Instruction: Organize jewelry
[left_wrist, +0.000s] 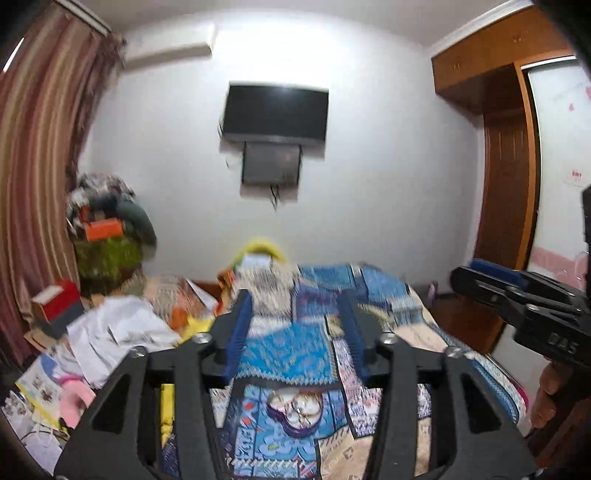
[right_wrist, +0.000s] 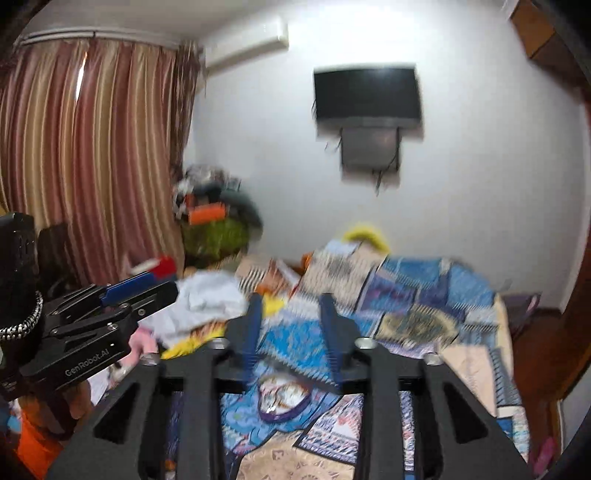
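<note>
A: Left tool (left_wrist: 295, 325)?
B: Spread wide, blue pads (left_wrist: 236, 332) well apart, pinching nothing, raised over the bed (left_wrist: 406, 332).
A: Right tool (right_wrist: 291, 328)?
B: Also spread, though narrower; nothing between its fingers. Seen again from the left wrist view at the far right edge, side-on.
A: Jewelry?
B: In a purple-rimmed tray (left_wrist: 295, 410) lying on the patchwork quilt (left_wrist: 280, 343), low in both views beneath the tools. Gold bangles (left_wrist: 308, 404) inside, blurred; no count possible. Apart from both tools.
A: Around it?
B: White clothes (left_wrist: 118, 332) heaped left of the quilt, striped curtain (right_wrist: 92, 147) beyond, dark television (left_wrist: 275, 112) mounted on the white wall, wooden wardrobe (left_wrist: 506, 155) at right.
</note>
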